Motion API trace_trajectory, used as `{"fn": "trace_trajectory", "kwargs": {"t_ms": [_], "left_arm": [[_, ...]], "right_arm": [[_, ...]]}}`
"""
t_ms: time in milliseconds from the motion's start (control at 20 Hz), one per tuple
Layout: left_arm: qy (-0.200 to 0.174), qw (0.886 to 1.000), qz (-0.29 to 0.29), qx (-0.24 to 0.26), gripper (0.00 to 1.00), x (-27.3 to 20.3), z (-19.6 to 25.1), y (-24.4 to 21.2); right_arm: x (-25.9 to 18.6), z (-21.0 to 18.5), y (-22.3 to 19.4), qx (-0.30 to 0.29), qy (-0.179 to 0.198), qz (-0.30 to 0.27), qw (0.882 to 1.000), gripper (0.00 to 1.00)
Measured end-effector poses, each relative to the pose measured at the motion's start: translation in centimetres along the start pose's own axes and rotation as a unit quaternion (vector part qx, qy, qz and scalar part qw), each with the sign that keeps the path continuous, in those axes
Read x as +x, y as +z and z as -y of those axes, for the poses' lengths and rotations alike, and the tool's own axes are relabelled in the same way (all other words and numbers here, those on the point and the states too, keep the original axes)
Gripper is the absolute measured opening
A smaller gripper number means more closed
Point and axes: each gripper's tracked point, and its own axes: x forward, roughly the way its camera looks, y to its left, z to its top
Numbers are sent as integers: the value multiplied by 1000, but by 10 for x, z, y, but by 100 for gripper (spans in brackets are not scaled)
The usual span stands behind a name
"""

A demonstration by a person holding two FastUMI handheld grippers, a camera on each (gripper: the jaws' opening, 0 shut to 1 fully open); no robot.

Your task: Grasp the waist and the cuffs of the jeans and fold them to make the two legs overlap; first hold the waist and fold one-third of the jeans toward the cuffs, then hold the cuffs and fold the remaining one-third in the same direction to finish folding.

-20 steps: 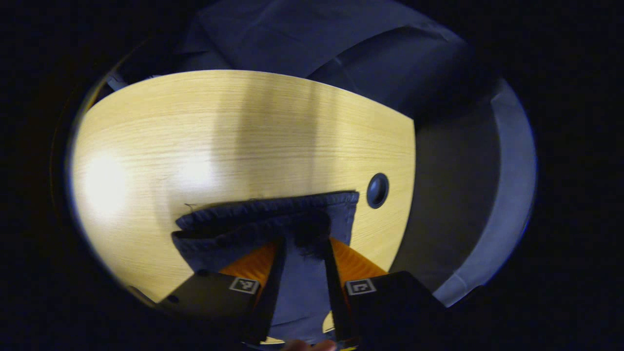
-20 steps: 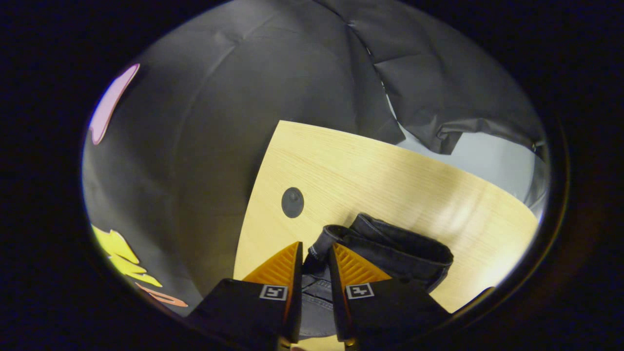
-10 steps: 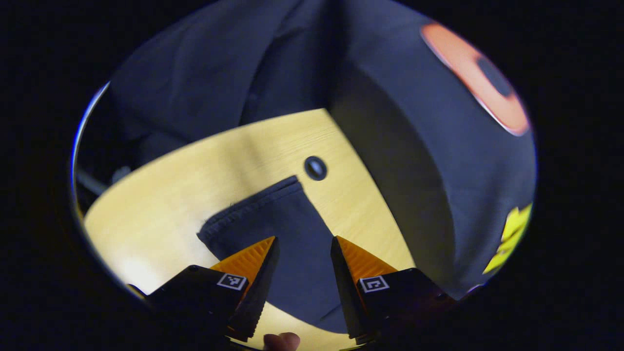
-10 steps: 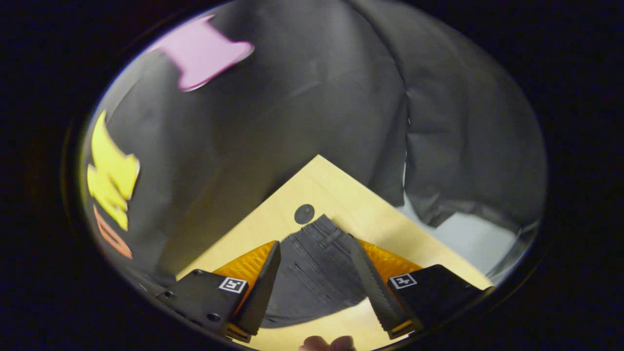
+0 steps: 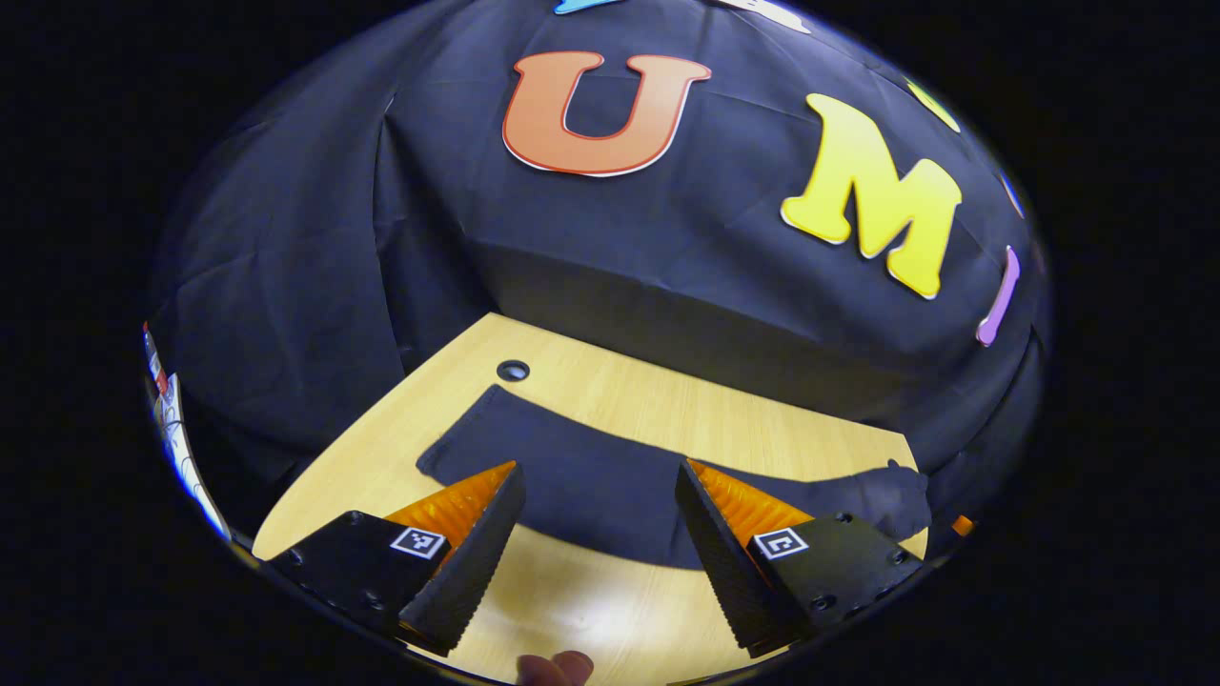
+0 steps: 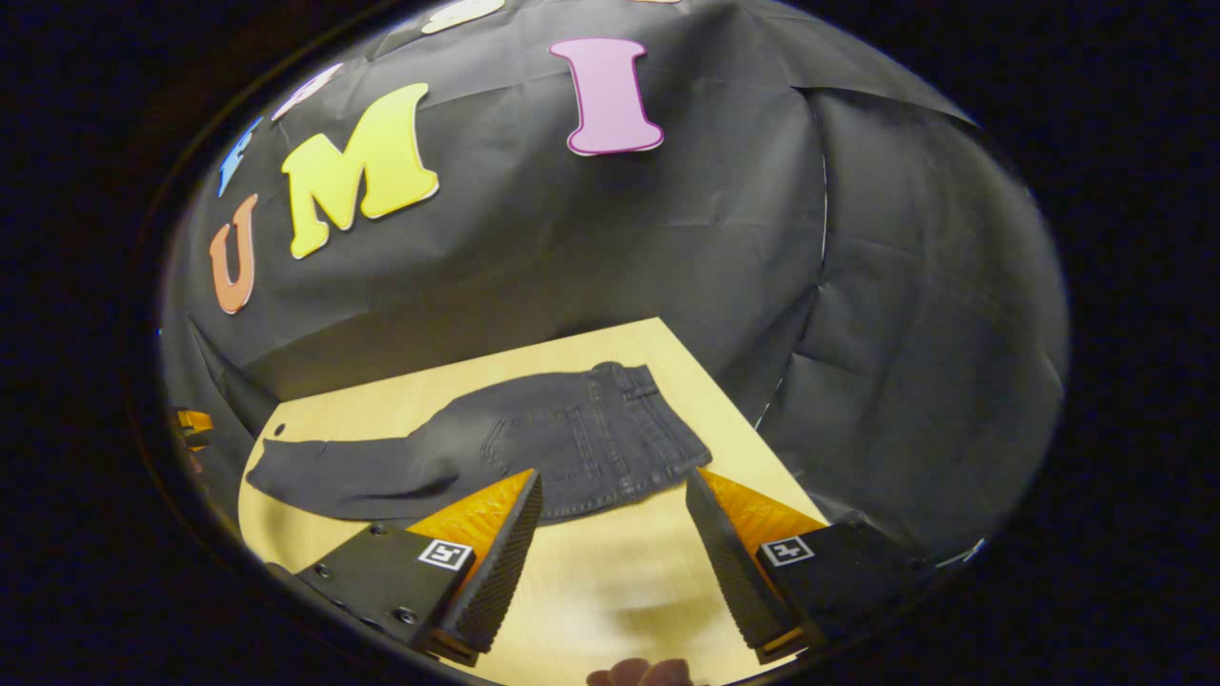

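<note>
Wooden table [image 6: 610, 591] is covered by limp, heavy jeans [image 6: 534, 443], seemingly halved; both the left gripper [image 5: 591, 534] and right gripper [image 6: 615, 548] are released; the waist [image 6: 658, 419] should be pinched

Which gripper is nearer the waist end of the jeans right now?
Right. The right gripper hangs open just before the waist of the jeans. The left gripper, also open, sits over the cuff end.

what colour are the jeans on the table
Dark grey, almost black denim; the jeans show best in the right gripper view.
</note>
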Motion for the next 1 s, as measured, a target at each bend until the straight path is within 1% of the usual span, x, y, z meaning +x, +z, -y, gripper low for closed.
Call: {"fn": "trace_trajectory", "kwargs": {"t_ms": [50,100,200,250,350,400,450,600,650,700,750,850,900,950,1000], "left_arm": [[-7,1000,1,1,100,-8,5,-6],[-11,1000,4,10,100,-18,12,-15],[-15,999,18,26,100,-34,26,-27],[-19,999,25,31,100,-40,34,-30],[-21,999,24,35,100,-47,45,-37],[-23,999,18,37,100,-49,50,-41],[-23,999,14,40,99,-52,55,-44],[-13,999,3,40,99,-54,56,-46],[-8,999,-2,39,99,-56,54,-48],[-2,999,-7,38,99,-55,51,-49],[3,999,-11,38,100,-55,47,-51],[10,999,-22,28,99,-52,43,-56],[12,999,-28,21,99,-51,43,-60],[13,999,-34,16,99,-51,42,-64],[14,999,-38,15,99,-51,41,-67]], "right_arm": [[3,3,-10,13,-1,-7,1000,96],[7,6,-17,35,-3,-16,999,94],[25,14,-25,99,-1,-19,995,94],[35,20,-27,128,-3,-20,992,97],[56,45,-32,174,-9,-25,984,95],[70,51,-33,199,-11,-28,980,94],[82,56,-31,224,-11,-29,974,99],[125,68,-36,253,-33,-30,966,98],[132,68,-37,274,-33,-32,961,94],[138,68,-36,294,-32,-32,955,99],[143,70,-30,302,-32,-21,953,99],[153,73,-22,293,-33,-7,955,98],[158,68,-19,300,-26,-10,954,98],[164,62,-14,312,-17,-7,950,94],[170,61,-10,318,-15,-5,948,99]]}}
